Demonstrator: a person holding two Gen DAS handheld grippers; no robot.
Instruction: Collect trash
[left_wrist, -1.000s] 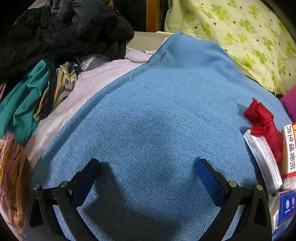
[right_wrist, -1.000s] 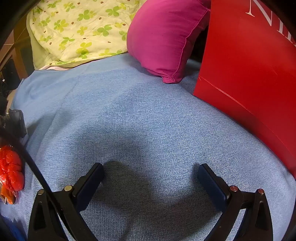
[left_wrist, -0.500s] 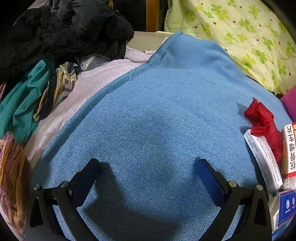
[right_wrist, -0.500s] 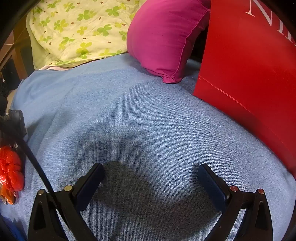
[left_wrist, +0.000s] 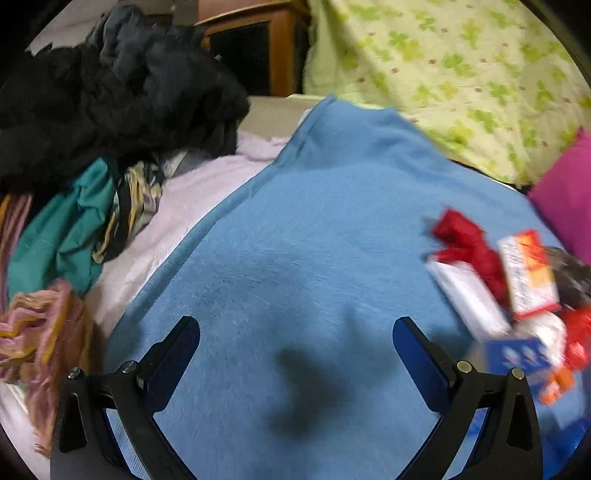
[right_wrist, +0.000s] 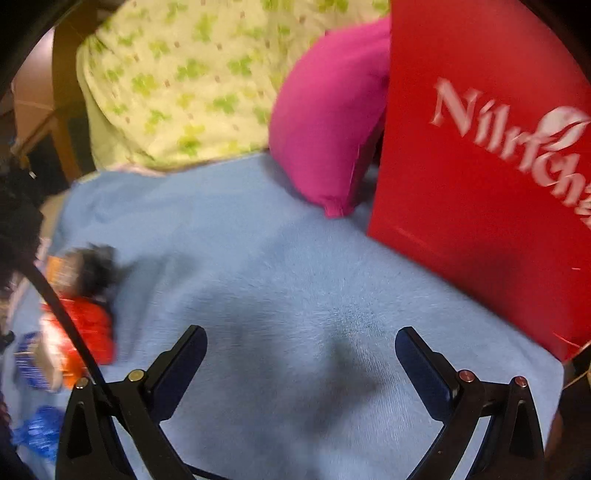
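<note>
A pile of trash lies on the blue blanket (left_wrist: 314, 229): a crumpled red wrapper (left_wrist: 465, 236), a white carton (left_wrist: 469, 299), an orange and white box (left_wrist: 528, 273) and a blue box (left_wrist: 517, 354), at the right of the left wrist view. The same pile shows at the left of the right wrist view, with a red wrapper (right_wrist: 88, 325) and a dark crumpled piece (right_wrist: 98, 266). My left gripper (left_wrist: 295, 339) is open and empty over the blanket, left of the pile. My right gripper (right_wrist: 301, 350) is open and empty, right of the pile. A red paper bag (right_wrist: 480, 184) stands at the right.
A magenta cushion (right_wrist: 328, 122) leans by the bag. A green clover-print quilt (left_wrist: 461, 74) lies behind. Black, teal and patterned clothes (left_wrist: 110, 110) are heaped at the left, on a pale pink sheet (left_wrist: 192, 192). A black cable (right_wrist: 62, 314) crosses the pile.
Both grippers have lifted and pulled back, so both views are blurred and show more. The trash pile is further into both views. The jaws stay open.
</note>
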